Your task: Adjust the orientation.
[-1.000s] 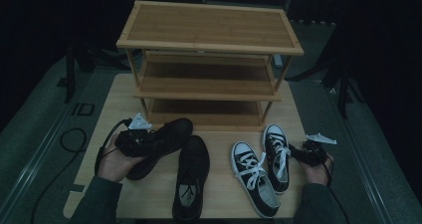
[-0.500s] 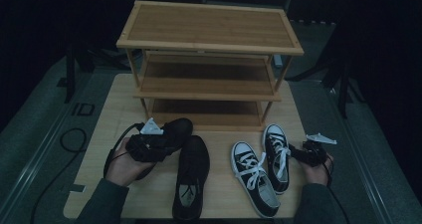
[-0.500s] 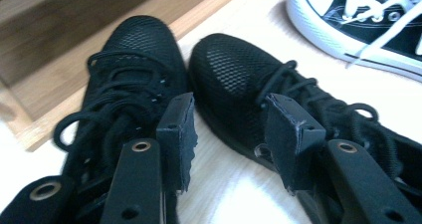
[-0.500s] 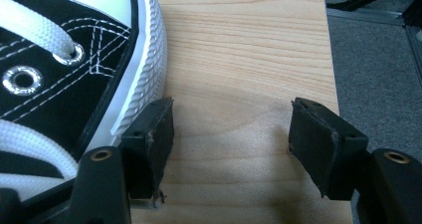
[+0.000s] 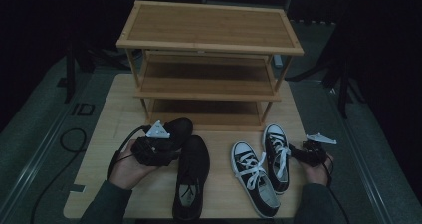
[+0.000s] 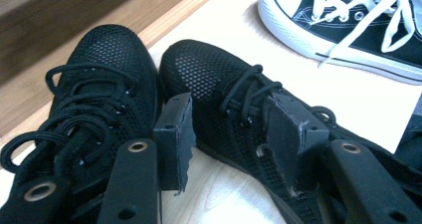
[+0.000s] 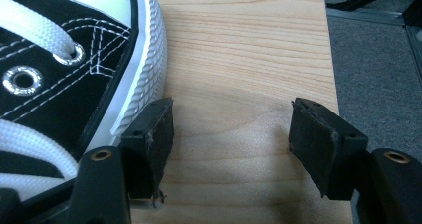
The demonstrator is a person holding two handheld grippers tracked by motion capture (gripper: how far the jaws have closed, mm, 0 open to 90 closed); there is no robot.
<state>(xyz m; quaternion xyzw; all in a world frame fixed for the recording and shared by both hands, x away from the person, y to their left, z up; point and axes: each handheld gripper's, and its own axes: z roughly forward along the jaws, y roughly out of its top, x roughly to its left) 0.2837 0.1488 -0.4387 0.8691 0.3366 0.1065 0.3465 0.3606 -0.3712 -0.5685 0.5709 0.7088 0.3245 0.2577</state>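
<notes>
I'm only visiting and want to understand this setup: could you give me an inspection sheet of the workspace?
Surface: pale wooden table, bare at its left.
Job's things: two black mesh shoes side by side; a pair of black-and-white sneakers at the right.
Clutter: nothing seen.
Grippers: left gripper is over the black shoes, jaws apart and just been opening, straddling one shoe's laces without pressing. Right gripper is beside the sneakers, jaws open over bare wood.
Cables: a black cable loops from the left gripper; another lies on the floor.
Surroundings: three-tier wooden shoe rack, shelves bare; dark room, grey floor.
</notes>
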